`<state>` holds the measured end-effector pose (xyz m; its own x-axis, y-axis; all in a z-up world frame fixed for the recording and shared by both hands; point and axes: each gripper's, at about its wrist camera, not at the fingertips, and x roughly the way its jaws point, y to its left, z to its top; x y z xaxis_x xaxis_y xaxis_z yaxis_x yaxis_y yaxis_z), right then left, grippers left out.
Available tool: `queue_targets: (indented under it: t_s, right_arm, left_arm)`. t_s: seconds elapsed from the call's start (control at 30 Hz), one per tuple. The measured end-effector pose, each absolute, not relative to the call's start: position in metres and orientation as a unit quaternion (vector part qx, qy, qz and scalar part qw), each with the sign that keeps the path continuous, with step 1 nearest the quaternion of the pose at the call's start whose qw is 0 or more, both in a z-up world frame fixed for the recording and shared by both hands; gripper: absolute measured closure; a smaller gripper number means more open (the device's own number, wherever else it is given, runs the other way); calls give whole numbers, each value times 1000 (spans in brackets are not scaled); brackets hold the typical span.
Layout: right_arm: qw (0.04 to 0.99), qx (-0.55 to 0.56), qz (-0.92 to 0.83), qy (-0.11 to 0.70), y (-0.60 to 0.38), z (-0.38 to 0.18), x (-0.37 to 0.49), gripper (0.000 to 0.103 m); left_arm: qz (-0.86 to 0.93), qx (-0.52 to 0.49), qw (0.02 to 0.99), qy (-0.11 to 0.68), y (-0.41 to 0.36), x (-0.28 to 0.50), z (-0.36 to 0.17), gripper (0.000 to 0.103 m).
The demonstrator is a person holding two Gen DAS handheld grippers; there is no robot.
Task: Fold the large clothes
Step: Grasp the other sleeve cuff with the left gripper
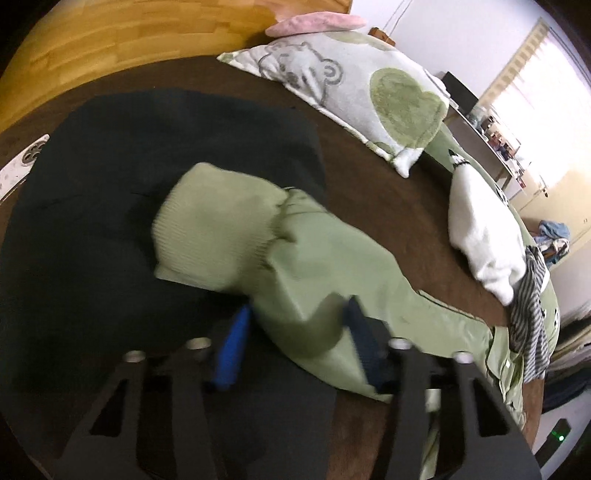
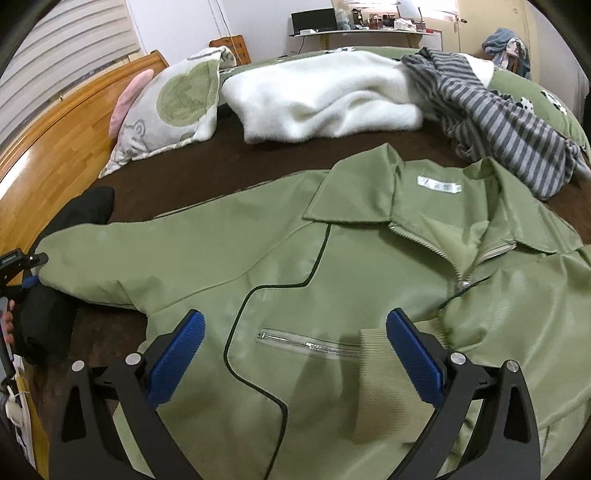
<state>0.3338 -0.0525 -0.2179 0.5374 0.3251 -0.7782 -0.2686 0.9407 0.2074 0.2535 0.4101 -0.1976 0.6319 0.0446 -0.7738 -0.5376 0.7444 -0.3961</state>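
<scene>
A green zip jacket [image 2: 332,266] lies spread face up on the brown bed cover, collar toward the far side. Its left sleeve [image 1: 295,258] stretches out over a black garment [image 1: 147,166], ending in a ribbed cuff [image 1: 207,221]. My left gripper [image 1: 295,325] has its blue pads either side of the sleeve, with a wide gap between them; the view is blurred. It also shows at the sleeve's end in the right wrist view [image 2: 26,269]. My right gripper [image 2: 291,354] is open above the jacket's chest pocket and the folded-in ribbed cuff [image 2: 373,376].
A white fleece [image 2: 317,99] and a striped grey garment [image 2: 498,118] lie at the far side of the bed. A heart-patterned pillow [image 2: 173,107] leans near the wooden headboard [image 2: 55,147]. A desk [image 2: 369,33] stands beyond.
</scene>
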Motion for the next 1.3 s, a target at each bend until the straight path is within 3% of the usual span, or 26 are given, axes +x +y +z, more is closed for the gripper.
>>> queue_targets:
  t_s: [0.13, 0.23, 0.83, 1.3]
  right_arm:
    - [870, 29, 181, 458, -33, -231, 339, 6]
    - [865, 25, 194, 463, -10, -242, 347, 6]
    - [859, -71, 147, 486, 69, -282, 377, 5]
    - [858, -73, 141, 489, 69, -281, 380, 5]
  left_arm:
    - [152, -318, 853, 385, 412, 254, -197, 78]
    - [147, -313, 856, 385, 410, 255, -194, 83]
    - [117, -249, 888, 370, 391, 267, -163, 86]
    - [94, -204, 910, 349, 355, 270, -120, 86]
